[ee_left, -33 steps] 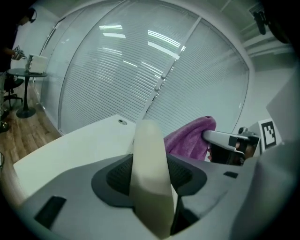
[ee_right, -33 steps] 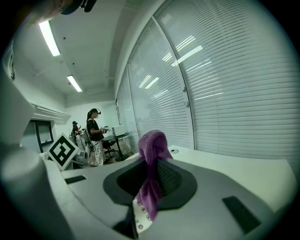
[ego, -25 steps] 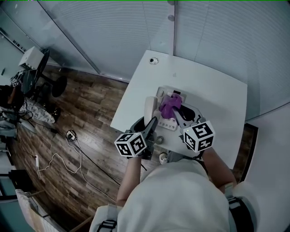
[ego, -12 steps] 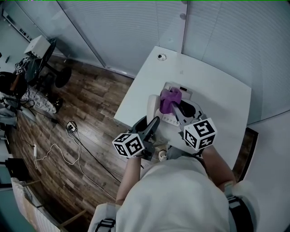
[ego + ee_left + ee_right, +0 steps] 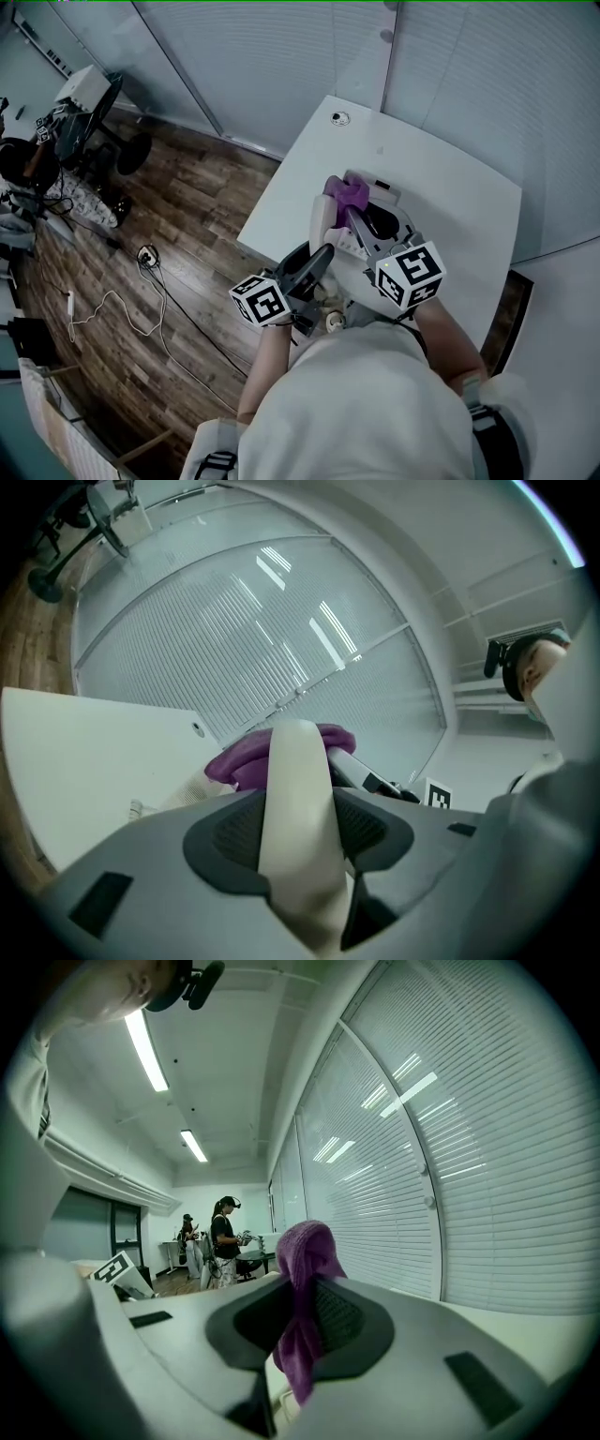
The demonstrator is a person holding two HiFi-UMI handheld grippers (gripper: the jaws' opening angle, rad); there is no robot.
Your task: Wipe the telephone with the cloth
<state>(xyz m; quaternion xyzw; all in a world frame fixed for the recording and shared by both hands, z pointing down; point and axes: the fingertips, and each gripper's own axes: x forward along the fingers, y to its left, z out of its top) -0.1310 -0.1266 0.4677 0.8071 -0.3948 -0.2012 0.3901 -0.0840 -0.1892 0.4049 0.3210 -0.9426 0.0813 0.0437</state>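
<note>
Two things are being held up over the white surface. The cream handset of the telephone is being pinched around its middle by the jaws of the left gripper. The purple cloth is being pinched by the jaws of the right gripper, with a soft bunch sticking out past the tips. The body of the telephone is sitting on the surface, just under the two grippers.

The step in hand is being judged as rubbing the handset clean. To do it well, the handset is best being held tight and steady, so that it is not being knocked loose. The soft bunch of cloth is best being pressed gently on the handset and slid from one end to the other. After that, the handset is best being turned a little, so that every side is being reached. Only cloth, and no hard jaw tip, should be touching the plastic.

Only in the head view are the telephone's body and both grippers being shown together. In the left gripper view, the cloth is being shown right at the far end of the handset, and it seems to be touching it. In the right gripper view, the cloth is being shown hanging down between the pads, and two people are being shown standing far off in the room.
</note>
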